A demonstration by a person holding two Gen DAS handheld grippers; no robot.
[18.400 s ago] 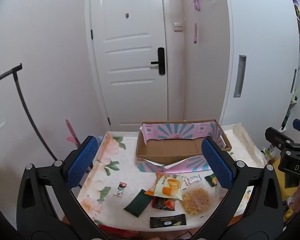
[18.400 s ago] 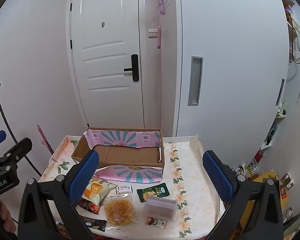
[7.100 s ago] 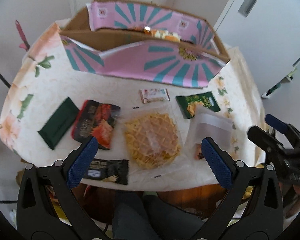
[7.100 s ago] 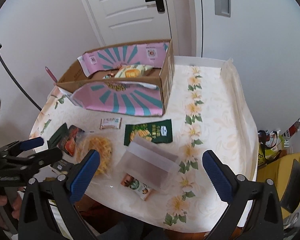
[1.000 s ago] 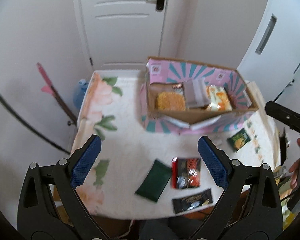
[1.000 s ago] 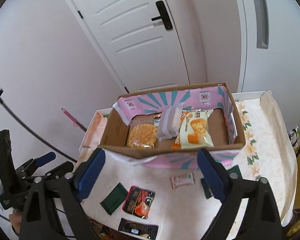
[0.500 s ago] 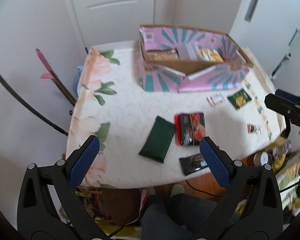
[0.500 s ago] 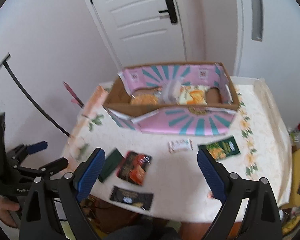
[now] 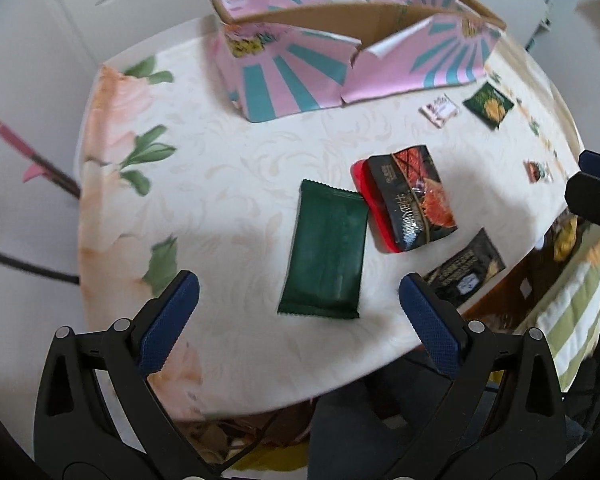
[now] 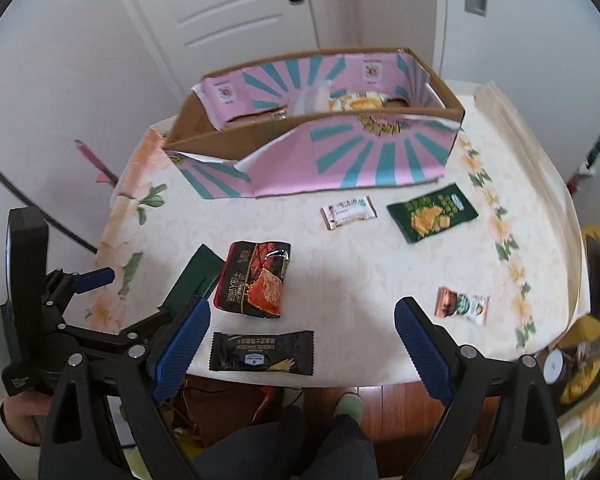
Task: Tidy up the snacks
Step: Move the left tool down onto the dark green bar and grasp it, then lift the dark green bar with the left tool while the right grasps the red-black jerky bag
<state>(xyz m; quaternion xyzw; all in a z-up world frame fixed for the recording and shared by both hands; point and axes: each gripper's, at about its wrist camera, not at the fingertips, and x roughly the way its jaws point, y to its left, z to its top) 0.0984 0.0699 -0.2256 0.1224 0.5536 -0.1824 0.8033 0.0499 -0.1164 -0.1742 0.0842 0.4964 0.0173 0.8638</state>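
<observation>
A dark green packet [image 9: 326, 252] lies flat on the floral tablecloth [image 9: 228, 168]. My left gripper [image 9: 298, 279] hangs open just above its near end, one finger on each side. Beside it lie a red-and-black jerky packet [image 9: 410, 200] and a black cracker packet [image 9: 466, 270]. My right gripper [image 10: 303, 306] is open and empty above the black cracker packet [image 10: 262, 353] at the table's front edge. A small white packet [image 10: 349, 212], a green chips packet [image 10: 432, 212] and a small brown packet [image 10: 462, 306] lie further right. The pink-and-teal box [image 10: 312, 152] at the back holds several snacks.
A white door [image 10: 236, 4] stands behind the table. A pink stick [image 9: 32, 156] and a black tube [image 9: 24, 266] are off the table's left side. The person's legs [image 10: 284, 440] are under the front edge. A yellow-striped cloth [image 9: 572, 304] lies low at the right.
Both grippers have come down toward the table's front. The left one has rolled and now hangs over the dark green packet. Nothing was taken hold of.
</observation>
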